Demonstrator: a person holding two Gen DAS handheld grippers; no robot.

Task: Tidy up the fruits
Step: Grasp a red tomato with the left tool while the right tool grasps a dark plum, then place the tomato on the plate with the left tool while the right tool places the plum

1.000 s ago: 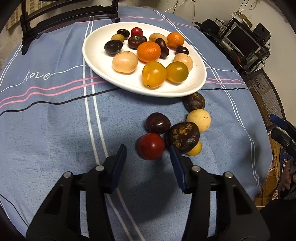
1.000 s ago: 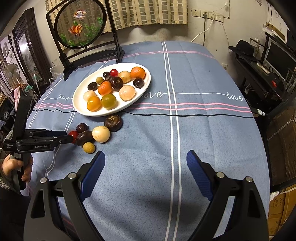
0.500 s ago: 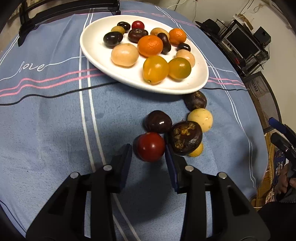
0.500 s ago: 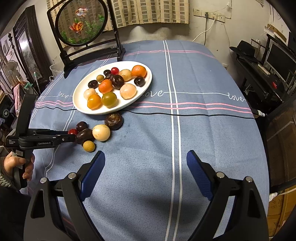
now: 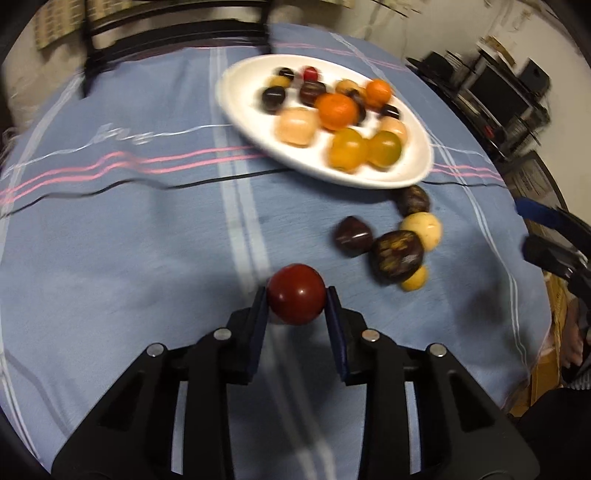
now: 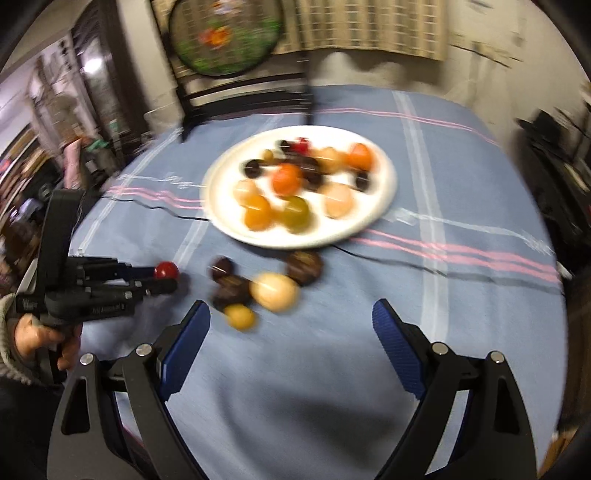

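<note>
Since 0.5 s ago, left gripper (image 5: pixel 296 295) has clamped the red fruit (image 5: pixel 296 293), lifting it clear of the loose fruits (image 5: pixel 397 254). Right gripper (image 6: pixel 291 321) gapes, holding nothing. Risk: the smooth round fruit squirts out before reaching the plate (image 5: pixel 251 122).

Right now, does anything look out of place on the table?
Yes: five fruits sit loose on the cloth just below the plate rim instead of on it. The left gripper holds a sixth, a red tomato. Nothing looks spilled or damaged.

Around my tabletop
A round painted screen (image 6: pixel 223 35) stands at upper centre; striped blue cloth (image 6: pixel 461 206) covers my tabletop.
</note>
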